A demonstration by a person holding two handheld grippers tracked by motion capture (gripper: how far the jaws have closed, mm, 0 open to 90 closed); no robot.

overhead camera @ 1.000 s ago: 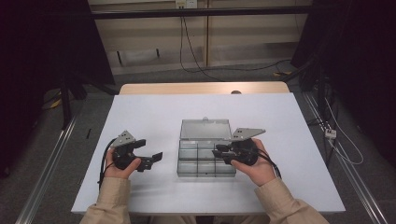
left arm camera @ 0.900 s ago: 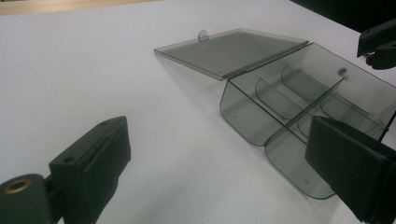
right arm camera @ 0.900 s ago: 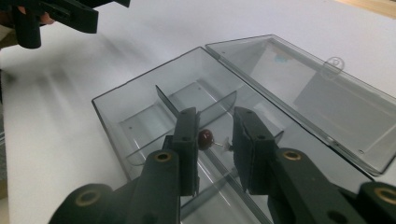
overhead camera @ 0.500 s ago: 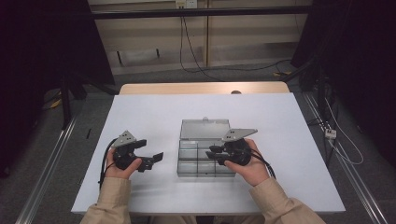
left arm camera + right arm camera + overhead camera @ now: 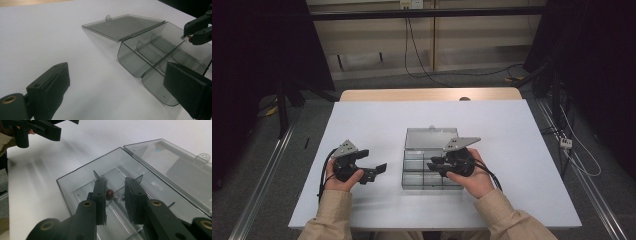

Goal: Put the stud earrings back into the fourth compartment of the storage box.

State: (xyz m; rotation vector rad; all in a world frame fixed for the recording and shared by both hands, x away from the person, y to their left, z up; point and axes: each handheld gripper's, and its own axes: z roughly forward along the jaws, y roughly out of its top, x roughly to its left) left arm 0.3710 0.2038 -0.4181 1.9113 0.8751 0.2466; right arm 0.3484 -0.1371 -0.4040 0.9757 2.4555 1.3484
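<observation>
Since the earlier high views the right gripper [image 5: 435,164] has slid from the right edge of the clear compartment box [image 5: 432,161] toward 9 o'clock, so it now hangs over the box's middle compartments; the left gripper [image 5: 373,171] has barely shifted, parked on the white table [image 5: 377,122] at about 9 o'clock from the box. That move reads as the hand carrying a piece to the cell meant for it, so the placing step looks close to its end, with only the release left.

In the right gripper view a small dark red bead [image 5: 110,193] sits between the jaws, pressed against the left pad, with a thin wire or pin poking from it toward the right pad. The jaws stand partly apart; the bead seems pinched through that wire, though the view is too soft to be sure, and it may already be loose. It hovers just above the floor of a middle compartment, between two dividers.

The bead itself is round; its long axis is the wire, running straight across the jaw gap. The box's long axis runs 12 to 6 o'clock in the high view, its lid [image 5: 428,138] laid flat open at the 12 o'clock end.

The left gripper's jaws gape wide with nothing in them, aimed at the box's near wall.
</observation>
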